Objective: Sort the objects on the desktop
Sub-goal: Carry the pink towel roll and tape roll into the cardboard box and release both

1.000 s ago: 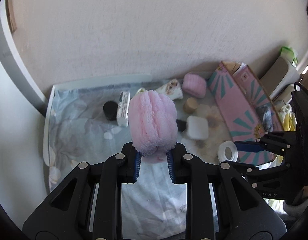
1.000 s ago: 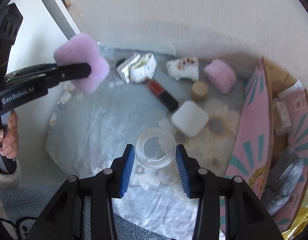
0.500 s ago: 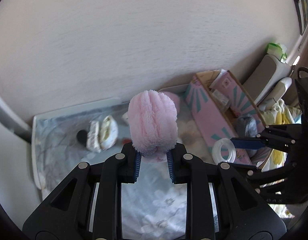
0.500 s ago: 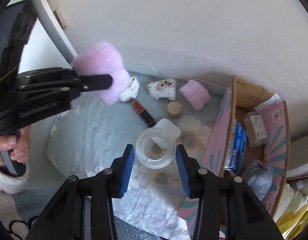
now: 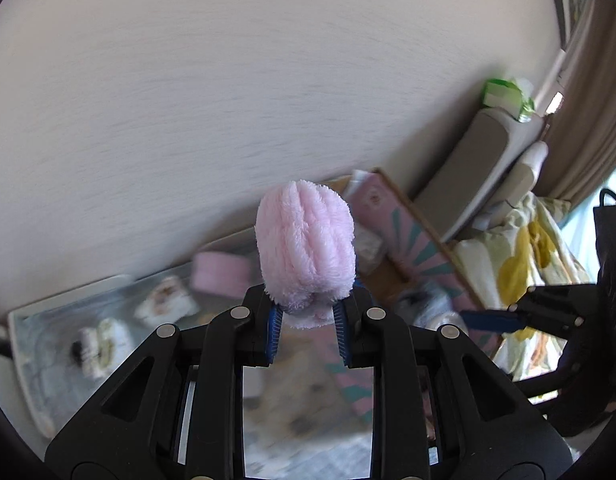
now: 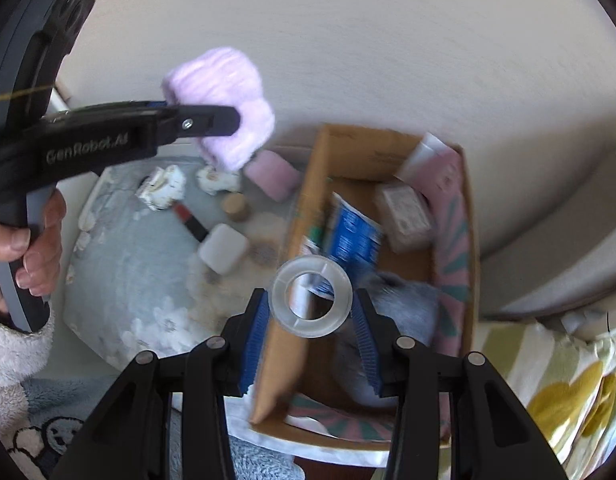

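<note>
Item 1: pink plush roll (image 5: 306, 246), soft, light, compressible; pinched at its lower end by the nearly closed left gripper (image 5: 308, 326), held aloft beside the cardboard box (image 6: 308, 184). Item 2: clear tape roll (image 6: 311, 298), rigid, light, likely slick; clamped across its outer rim by the part-open right gripper (image 6: 309, 326), above the box's near wall.

Pale pink fluffy pad (image 5: 306, 248), clear tape ring (image 6: 311, 297), pink box (image 6: 453, 216) with teal rays, brown inside, pale blue flowered cloth (image 6: 124, 276), white case (image 6: 223, 248), red-black lipstick (image 6: 190, 223), blue packet (image 6: 349, 238).
</note>
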`<state>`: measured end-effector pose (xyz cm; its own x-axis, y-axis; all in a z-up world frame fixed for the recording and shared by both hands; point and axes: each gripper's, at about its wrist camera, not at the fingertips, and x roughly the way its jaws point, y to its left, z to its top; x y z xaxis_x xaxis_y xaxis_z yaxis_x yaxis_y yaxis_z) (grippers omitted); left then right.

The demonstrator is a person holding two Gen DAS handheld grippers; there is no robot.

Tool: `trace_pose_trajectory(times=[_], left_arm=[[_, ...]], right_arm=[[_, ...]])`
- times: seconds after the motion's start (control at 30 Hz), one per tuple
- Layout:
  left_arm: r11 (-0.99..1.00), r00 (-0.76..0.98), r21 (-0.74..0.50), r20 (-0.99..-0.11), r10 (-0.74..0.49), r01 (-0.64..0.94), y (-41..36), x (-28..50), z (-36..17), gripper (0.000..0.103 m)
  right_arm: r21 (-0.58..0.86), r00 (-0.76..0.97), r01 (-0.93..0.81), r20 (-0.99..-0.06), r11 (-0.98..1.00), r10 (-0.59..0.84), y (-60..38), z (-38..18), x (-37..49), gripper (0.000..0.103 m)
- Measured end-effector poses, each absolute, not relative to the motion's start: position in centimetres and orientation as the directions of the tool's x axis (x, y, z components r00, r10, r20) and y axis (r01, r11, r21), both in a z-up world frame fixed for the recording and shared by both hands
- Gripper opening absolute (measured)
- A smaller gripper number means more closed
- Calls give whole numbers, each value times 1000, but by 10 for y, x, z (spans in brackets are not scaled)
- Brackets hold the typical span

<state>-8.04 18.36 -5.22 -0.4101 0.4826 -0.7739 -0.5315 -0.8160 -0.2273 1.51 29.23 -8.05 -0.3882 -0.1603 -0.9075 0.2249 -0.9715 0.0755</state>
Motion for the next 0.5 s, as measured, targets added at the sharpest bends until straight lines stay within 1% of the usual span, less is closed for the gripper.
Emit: trace_pose_trajectory(times=[0.1, 0.23, 0.33, 0.5], left_arm=[[-793, -361, -250, -787, 501, -556, 218, -86, -63, 20], [-783, -318, -248, -813, 489, -571, 253, -91, -81, 20], [-780, -296, -239, -829, 474, -578, 269, -92, -91, 20], [-783, -283, -235, -841, 461, -576, 272, -93, -99, 20]], right_arm=[[90, -372, 199, -914, -976, -160, 309, -89, 17, 39], [115, -345, 172, -923, -978, -170, 324, -101, 21, 39], [134, -336, 154, -925, -979, -179, 331, -109, 18, 39], [138, -329, 156, -927, -978, -183, 335, -111, 14, 39]])
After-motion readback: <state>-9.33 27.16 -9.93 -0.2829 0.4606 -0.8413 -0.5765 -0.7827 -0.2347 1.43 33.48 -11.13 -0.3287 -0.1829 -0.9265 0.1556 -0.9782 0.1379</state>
